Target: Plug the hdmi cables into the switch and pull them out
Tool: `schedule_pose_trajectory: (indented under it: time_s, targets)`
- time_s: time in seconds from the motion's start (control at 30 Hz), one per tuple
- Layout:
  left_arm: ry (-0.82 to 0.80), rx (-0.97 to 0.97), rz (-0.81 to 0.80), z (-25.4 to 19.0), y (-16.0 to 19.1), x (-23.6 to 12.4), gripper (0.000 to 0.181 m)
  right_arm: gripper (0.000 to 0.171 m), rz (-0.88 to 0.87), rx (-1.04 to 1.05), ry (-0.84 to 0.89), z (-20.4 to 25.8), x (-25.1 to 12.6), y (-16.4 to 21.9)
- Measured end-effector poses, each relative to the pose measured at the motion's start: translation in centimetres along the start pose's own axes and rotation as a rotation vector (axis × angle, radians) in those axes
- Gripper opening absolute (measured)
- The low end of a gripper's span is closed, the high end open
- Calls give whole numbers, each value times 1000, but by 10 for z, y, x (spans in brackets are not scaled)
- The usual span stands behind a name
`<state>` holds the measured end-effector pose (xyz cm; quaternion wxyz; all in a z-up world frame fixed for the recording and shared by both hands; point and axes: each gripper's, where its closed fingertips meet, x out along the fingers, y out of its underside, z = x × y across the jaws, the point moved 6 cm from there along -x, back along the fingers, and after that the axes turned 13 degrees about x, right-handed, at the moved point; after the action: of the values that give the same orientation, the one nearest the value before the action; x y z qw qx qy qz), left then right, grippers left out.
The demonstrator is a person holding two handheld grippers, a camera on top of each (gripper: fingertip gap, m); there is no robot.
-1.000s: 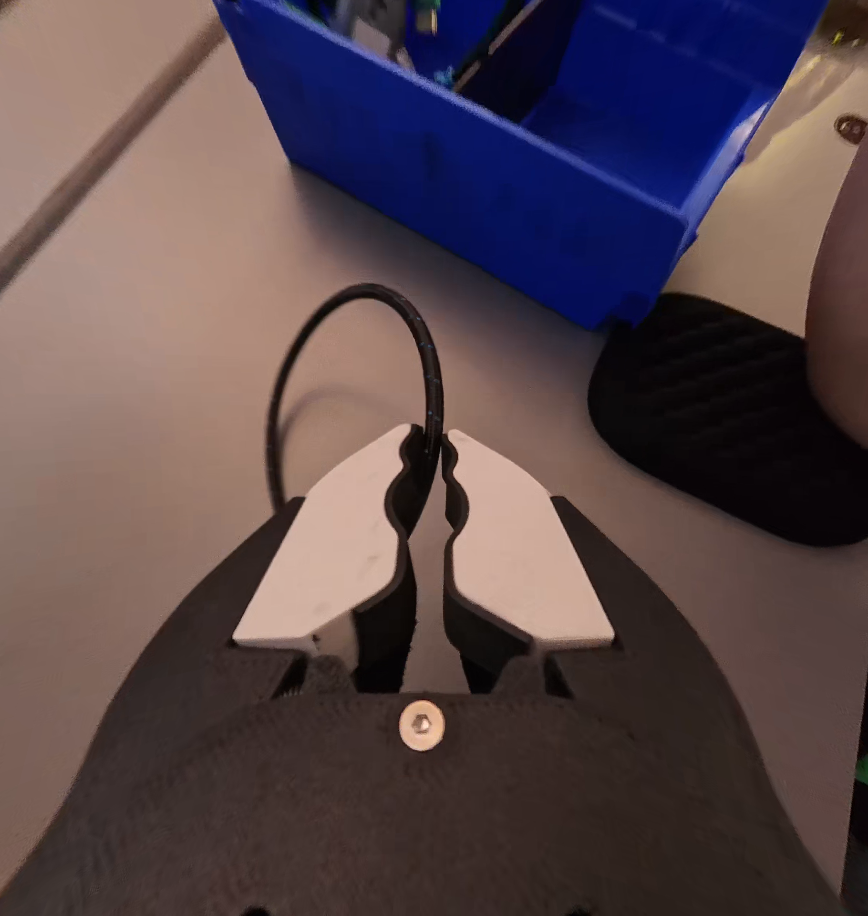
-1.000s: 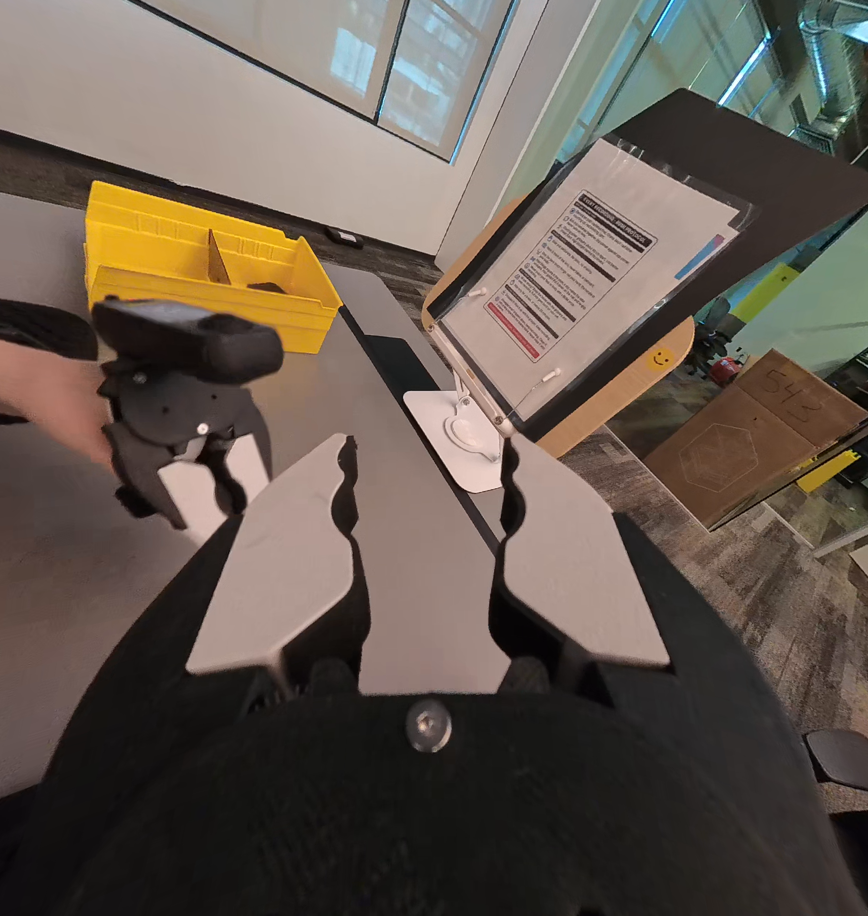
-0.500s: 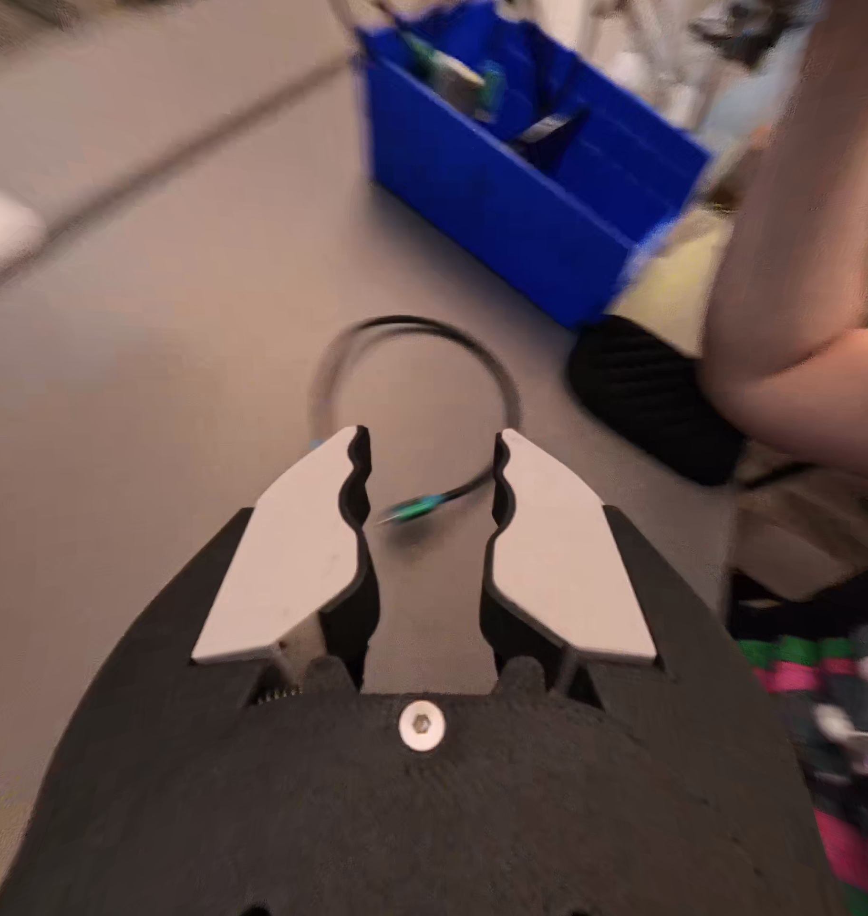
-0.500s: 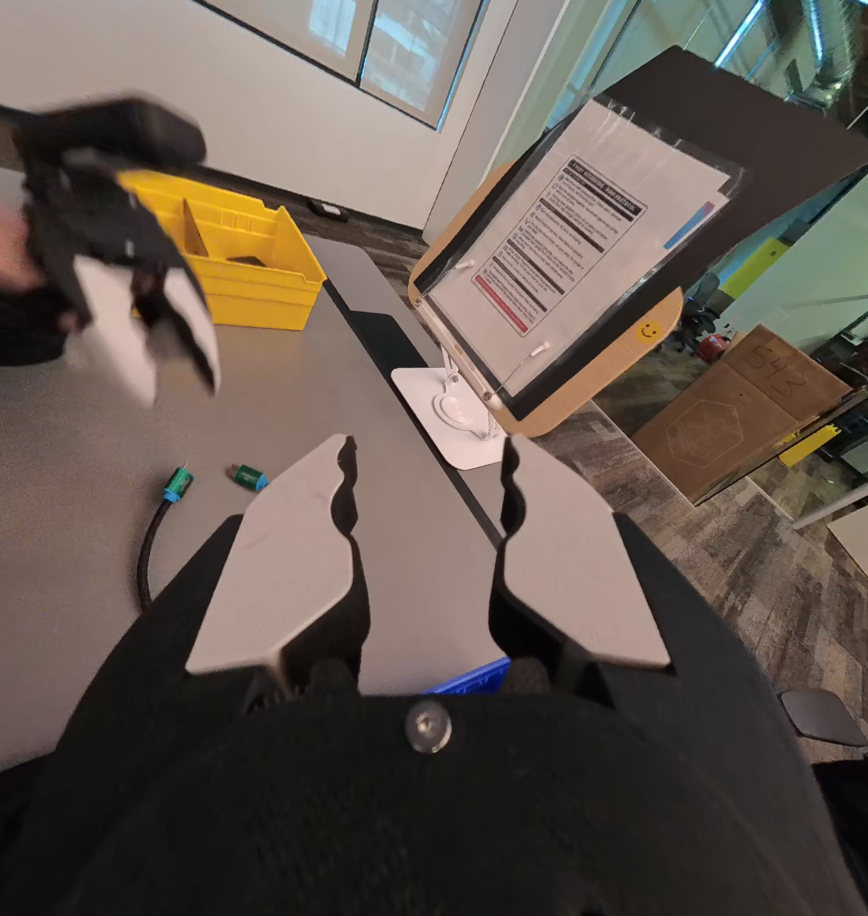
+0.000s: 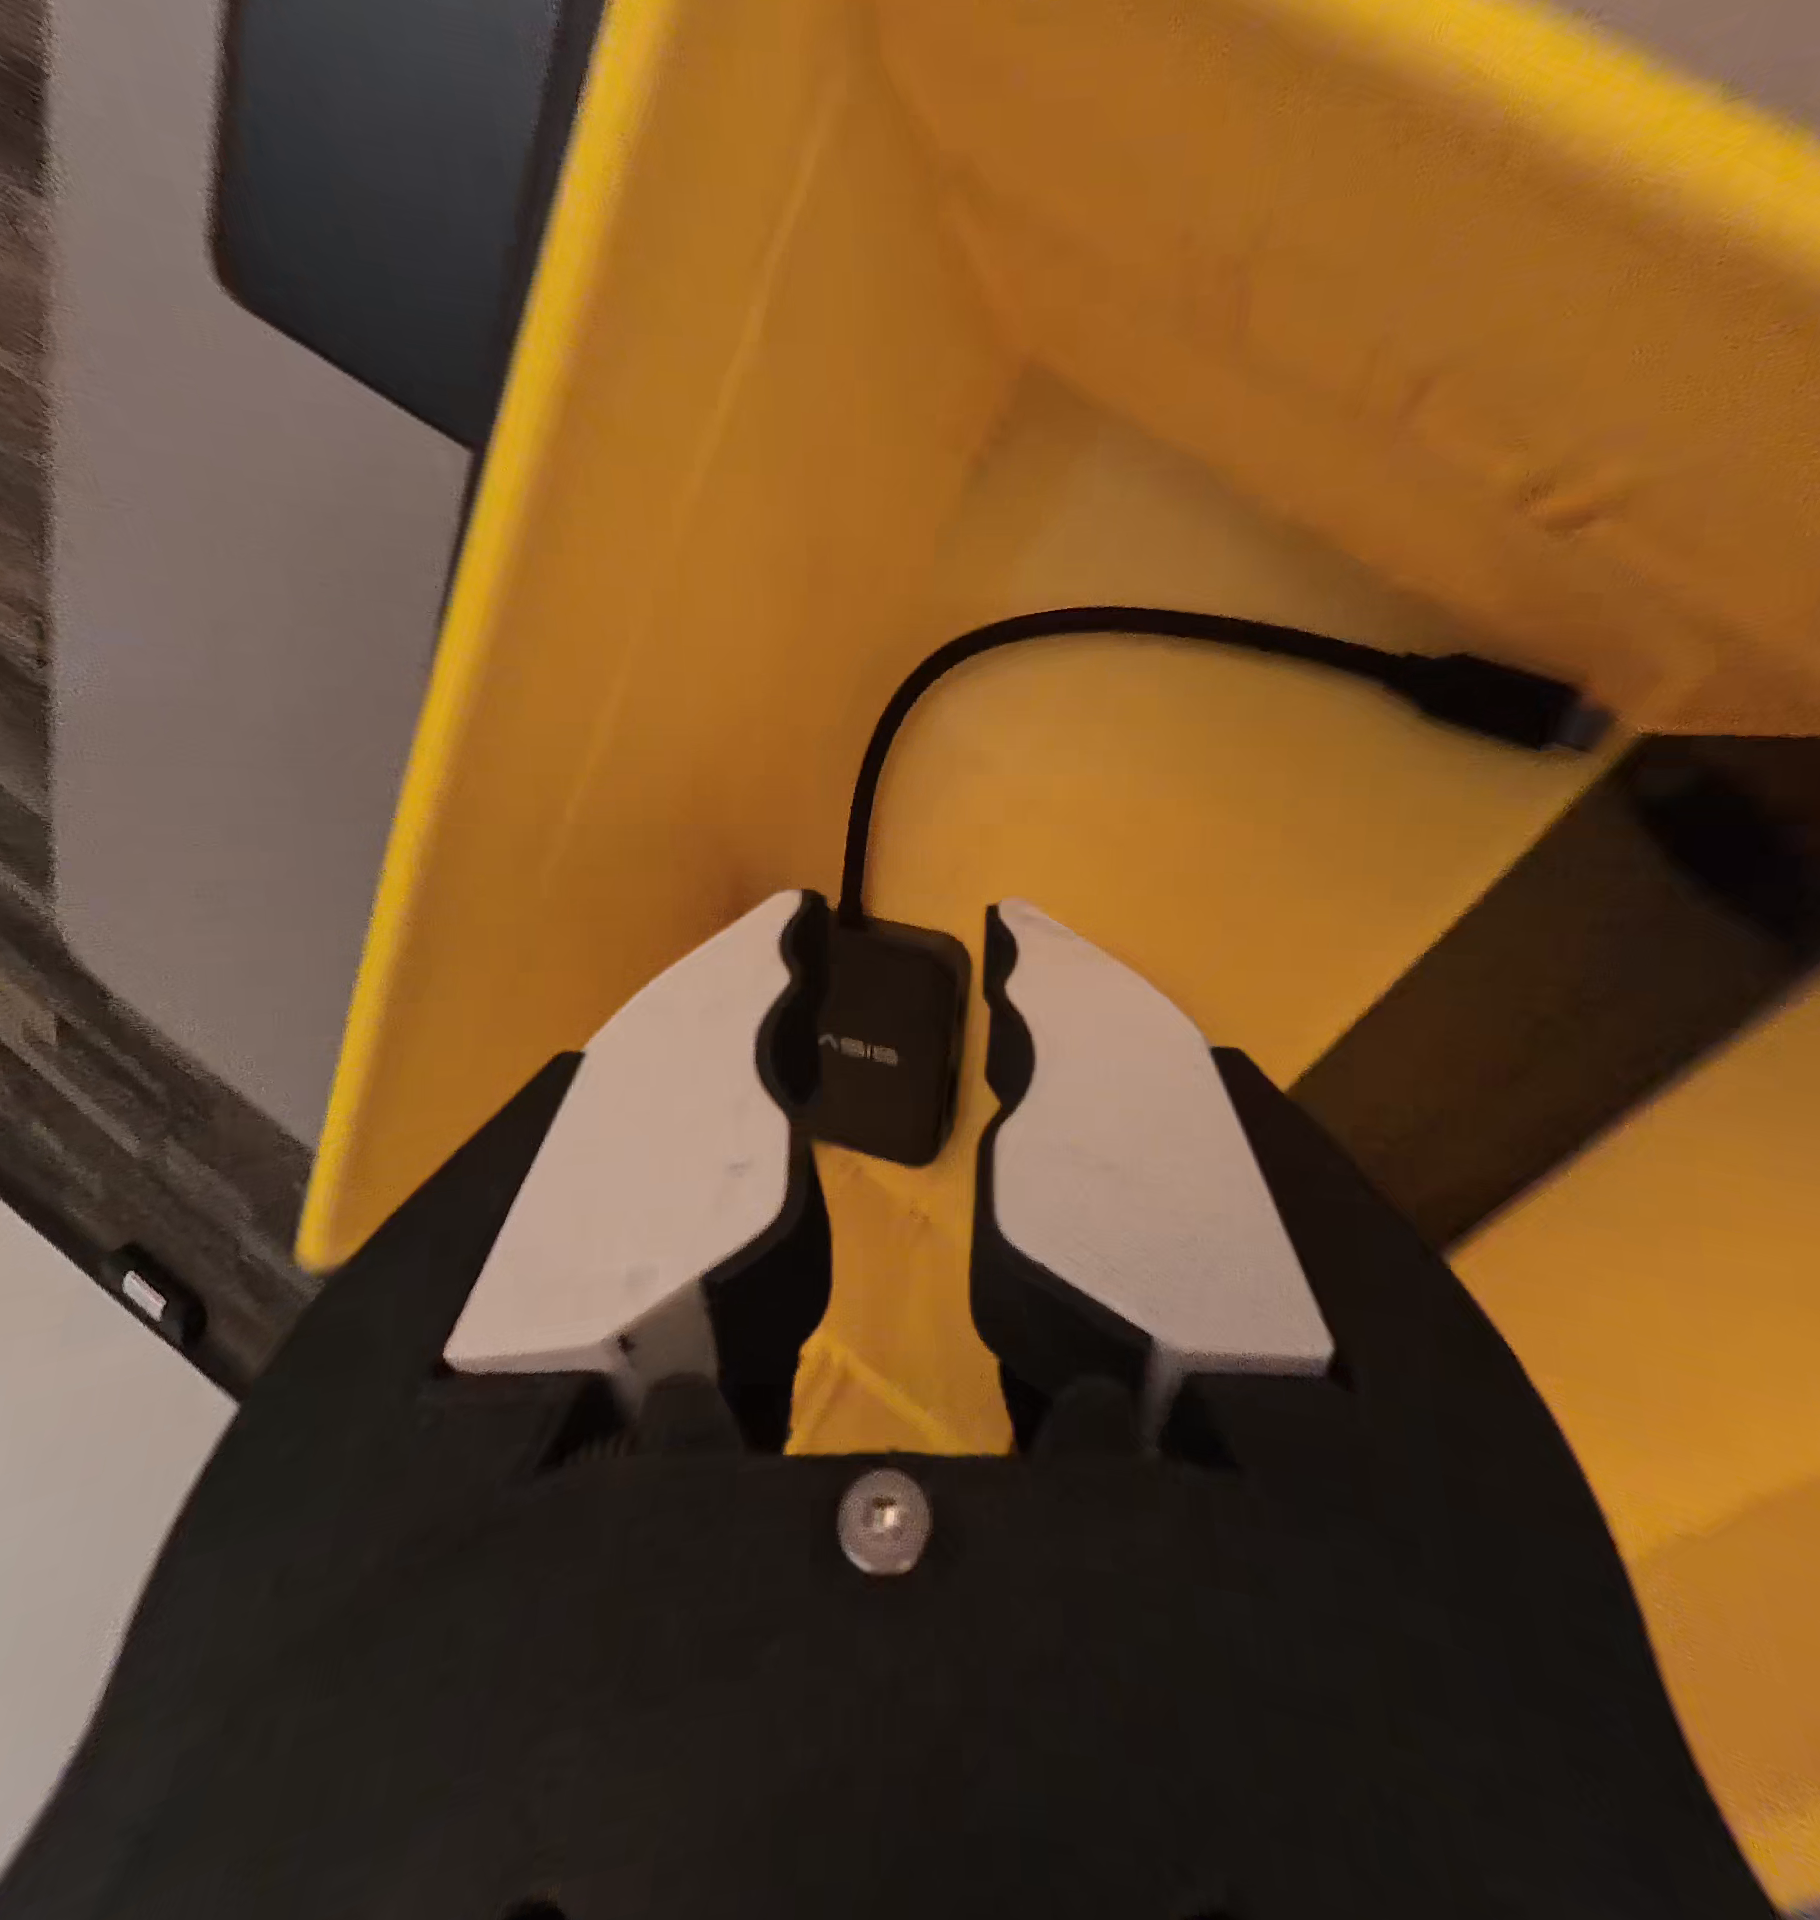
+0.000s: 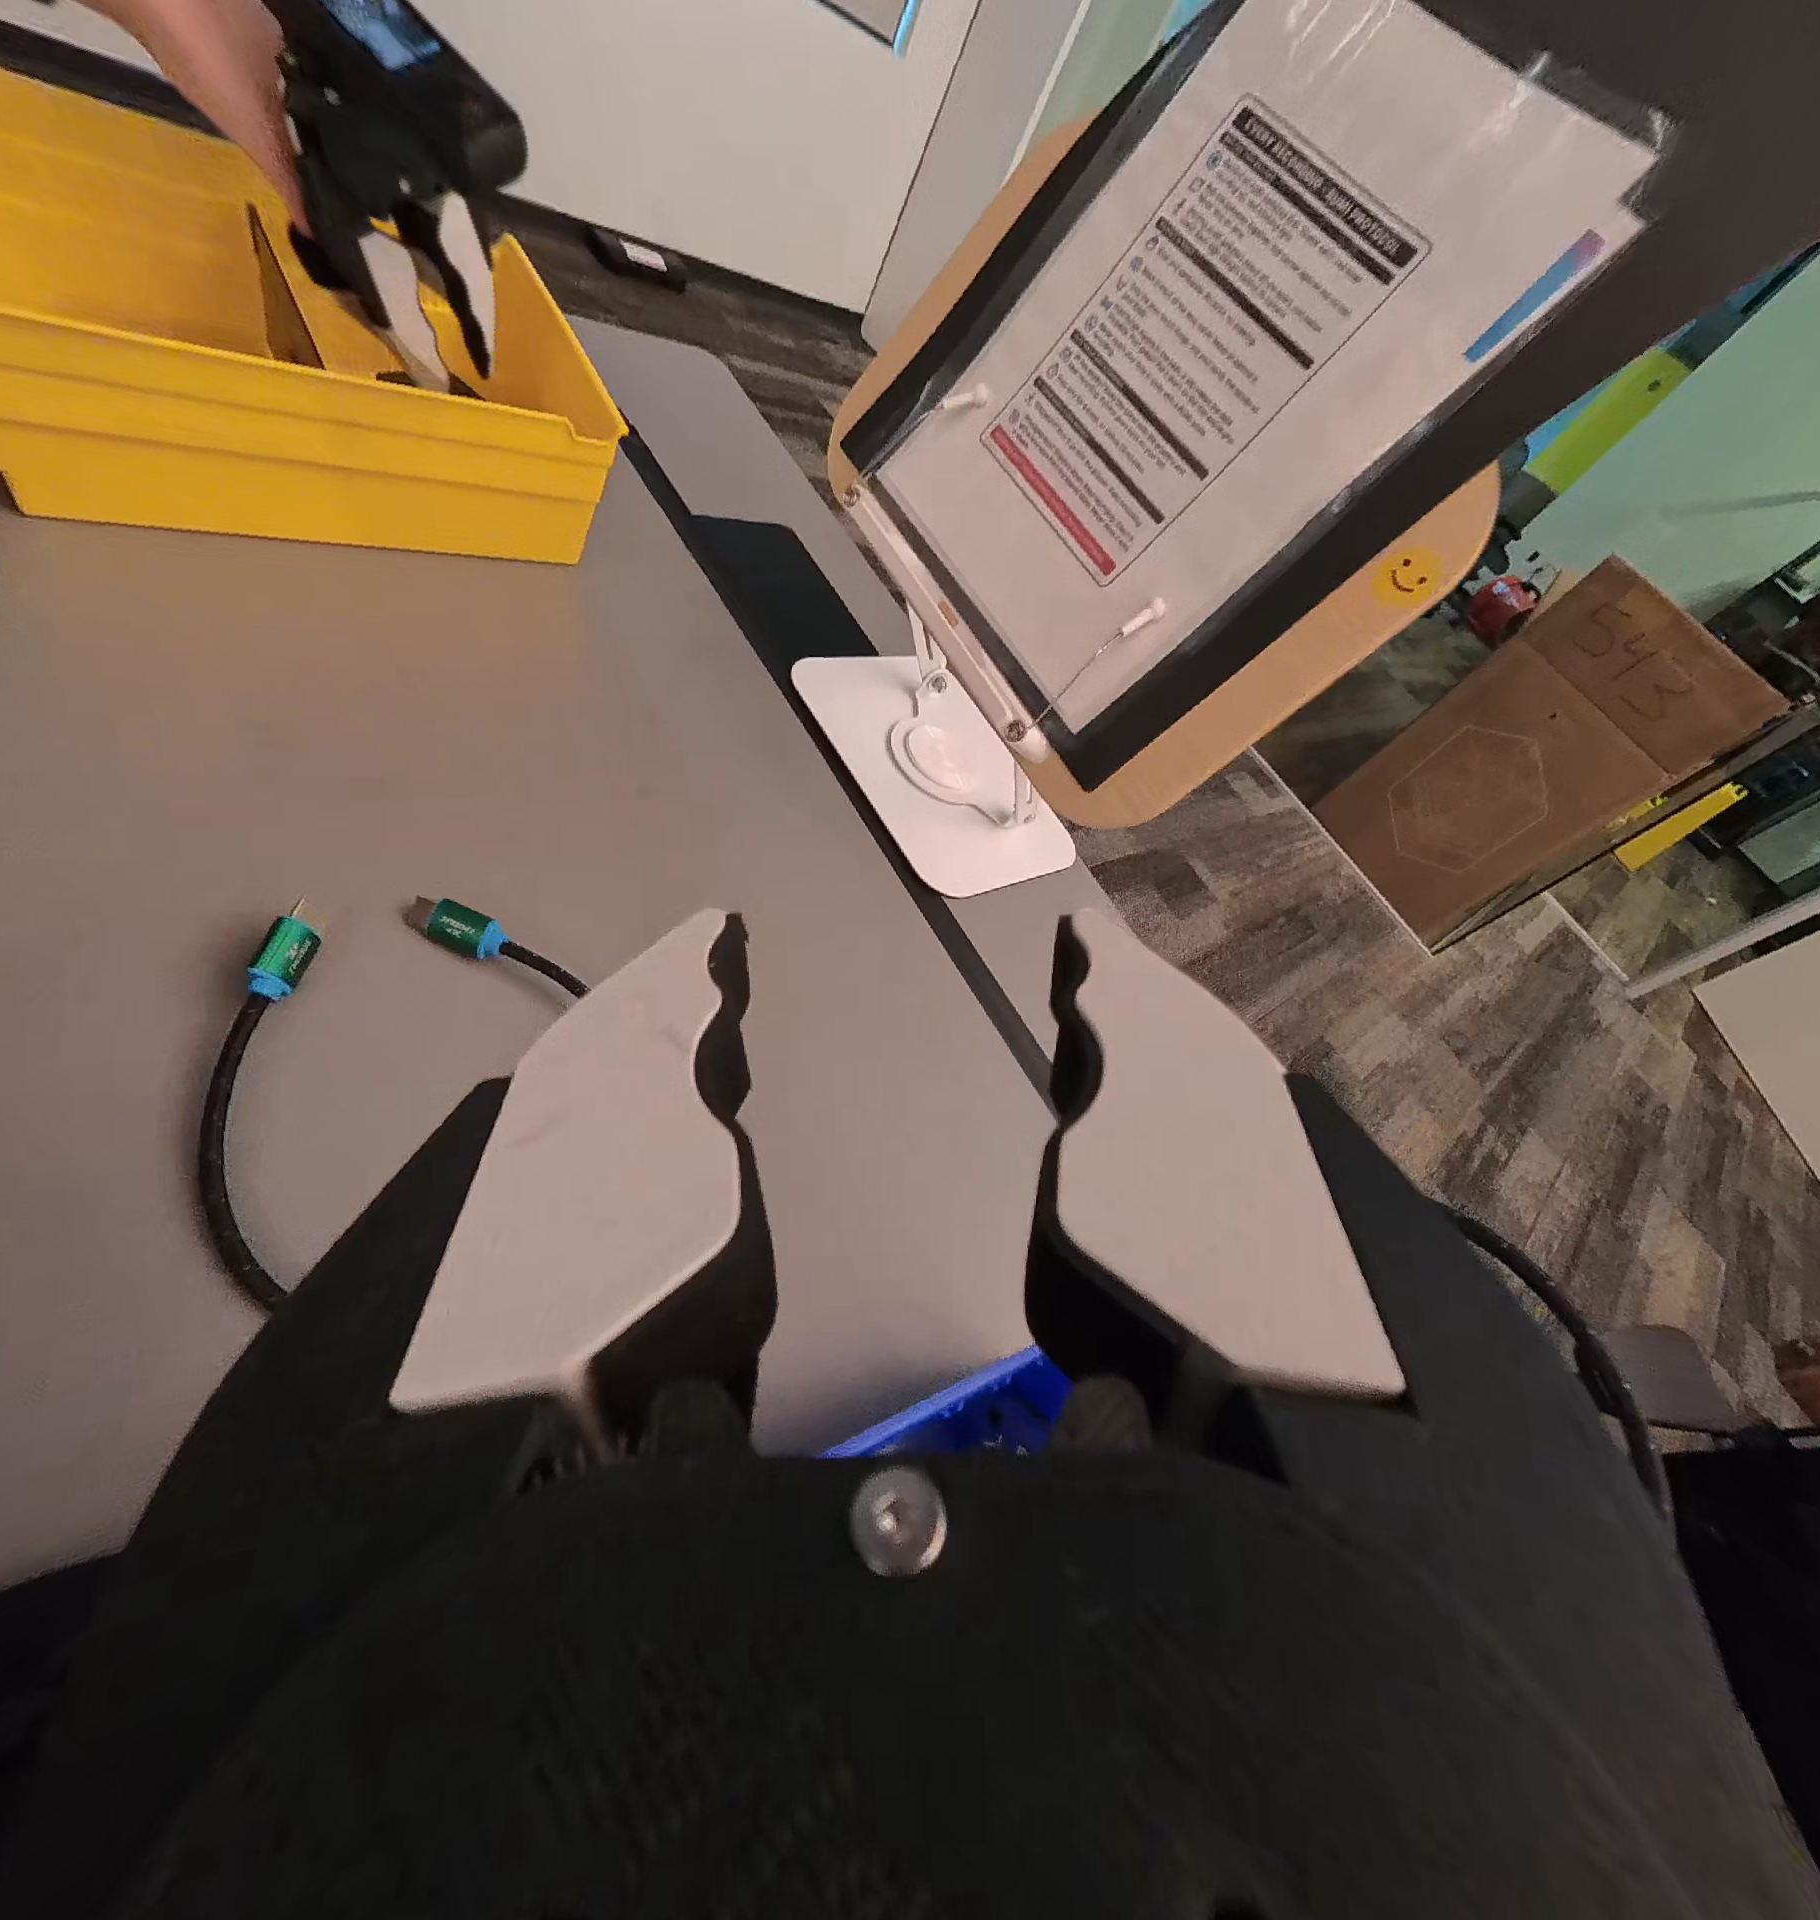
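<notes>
A small black HDMI switch (image 5: 885, 1049) lies in the yellow bin (image 5: 677, 520). Its short black lead (image 5: 1093, 623) ends in a black plug (image 5: 1488, 701). My left gripper (image 5: 901, 909) is open and reaches into the bin, its fingers on either side of the switch, with a gap at the right finger. In the right wrist view it (image 6: 428, 301) hangs over the yellow bin (image 6: 262, 457). An HDMI cable (image 6: 220, 1143) with two green plugs (image 6: 285, 951) lies loose on the grey table (image 6: 470, 727). My right gripper (image 6: 898, 925) is open and empty above the table.
A dark divider (image 5: 1560, 987) splits the yellow bin. A blue bin (image 6: 947, 1403) sits just under my right gripper. A framed sheet on a white stand (image 6: 937, 769) stands at the table's right edge, with floor beyond it. A person's hand (image 6: 241, 94) holds the left gripper. About 60 cm separates my left fingertips from my right. It is some 6 cm from my left tips to the small black HDMI switch (image 5: 885, 1049). The left tips stand about 9 cm off the black plug (image 5: 1488, 701). The right camera catches it too, in the right wrist view (image 6: 390, 538).
My left gripper let go of the HDMI cable, which now lies on the table. It moved to the yellow bin and now straddles the switch. The right gripper stayed open.
</notes>
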<state>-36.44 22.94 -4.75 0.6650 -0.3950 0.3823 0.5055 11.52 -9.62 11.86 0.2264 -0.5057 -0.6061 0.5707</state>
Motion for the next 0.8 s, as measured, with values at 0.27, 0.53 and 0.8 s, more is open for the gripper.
schedule_pose_trajectory:
  time_s: [0.27, 0.53, 0.8]
  targets:
    - [103, 49, 66, 14, 7, 50, 25, 57, 72, -16, 14, 1, 14, 6]
    - [160, 171, 114, 16, 4, 57, 11, 57, 125, -42, -4, 6, 24, 10]
    - [12, 176, 103, 18, -5, 24, 3, 57, 114, -59, -1, 7, 19, 9]
